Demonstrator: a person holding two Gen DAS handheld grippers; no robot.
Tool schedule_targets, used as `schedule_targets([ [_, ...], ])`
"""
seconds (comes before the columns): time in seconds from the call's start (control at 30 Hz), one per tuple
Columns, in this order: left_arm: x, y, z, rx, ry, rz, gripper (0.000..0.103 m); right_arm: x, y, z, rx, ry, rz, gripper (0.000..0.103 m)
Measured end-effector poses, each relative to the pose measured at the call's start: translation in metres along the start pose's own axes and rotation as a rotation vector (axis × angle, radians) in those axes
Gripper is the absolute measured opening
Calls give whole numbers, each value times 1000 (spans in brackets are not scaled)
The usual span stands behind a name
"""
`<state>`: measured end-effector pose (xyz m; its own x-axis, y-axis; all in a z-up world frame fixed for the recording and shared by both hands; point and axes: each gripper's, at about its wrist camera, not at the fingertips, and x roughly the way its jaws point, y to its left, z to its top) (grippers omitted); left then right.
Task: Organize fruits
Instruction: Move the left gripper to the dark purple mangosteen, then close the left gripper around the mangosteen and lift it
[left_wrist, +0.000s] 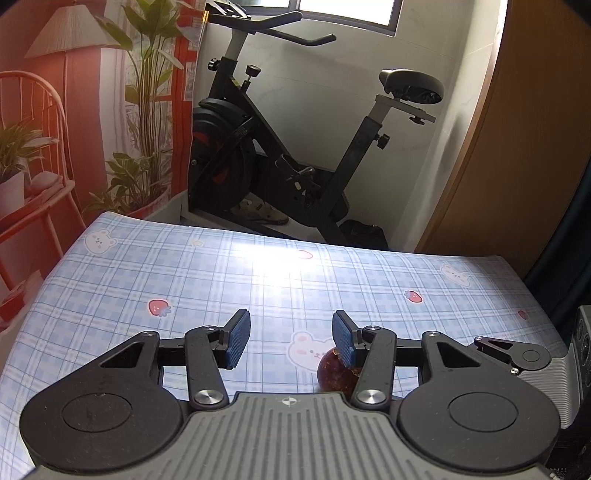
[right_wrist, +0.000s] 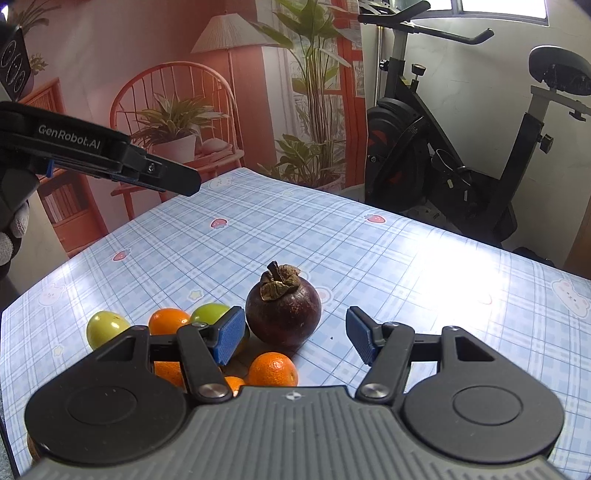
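Right wrist view puts the mangosteen (right_wrist: 283, 309) just ahead of the right tool (right_wrist: 295, 334), a little left of the midline between its blue pads, which stand spread with nothing between them. The fruit sits upright on the counter (right_wrist: 424, 258), stalk and dried calyx pointing up, round enough that no long axis matters. To my eye a short push forward and slightly left would bring the pads around it, so the right hand is the better placed.

From the left wrist, the left tool (left_wrist: 291, 338) is also spread and empty; a dark round fruit (left_wrist: 338, 373) shows low behind its right pad, likely that same mangosteen, though I cannot be sure.

Counting from the right wrist: one mangosteen, two green fruits (right_wrist: 106, 326), and at least three oranges (right_wrist: 273, 369), with other orange patches half hidden under the left finger, so that count may be short.
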<state>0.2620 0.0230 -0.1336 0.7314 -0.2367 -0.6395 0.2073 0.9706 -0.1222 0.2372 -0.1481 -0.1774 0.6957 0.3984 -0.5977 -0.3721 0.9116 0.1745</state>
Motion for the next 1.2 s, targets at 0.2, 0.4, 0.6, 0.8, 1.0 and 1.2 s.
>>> schedule_targets([
  [0.2,20,4,-7,-36,77,-67,52,18,0,2,-23,28,29,64],
  [0.4,47,10,-8,-112,148,-145,52,29,-2,2,-44,52,44,62],
  [0.6,70,11,-8,-167,209,-205,51,36,-7,0,-35,60,66,60],
  [0.8,80,10,-12,-170,245,-231,52,36,-13,-2,-11,57,92,60],
  [1.0,85,8,-14,-179,261,-276,52,34,-14,-2,-22,47,81,60],
  [1.2,88,5,-13,-171,266,-284,51,35,-12,-2,-32,49,83,57],
])
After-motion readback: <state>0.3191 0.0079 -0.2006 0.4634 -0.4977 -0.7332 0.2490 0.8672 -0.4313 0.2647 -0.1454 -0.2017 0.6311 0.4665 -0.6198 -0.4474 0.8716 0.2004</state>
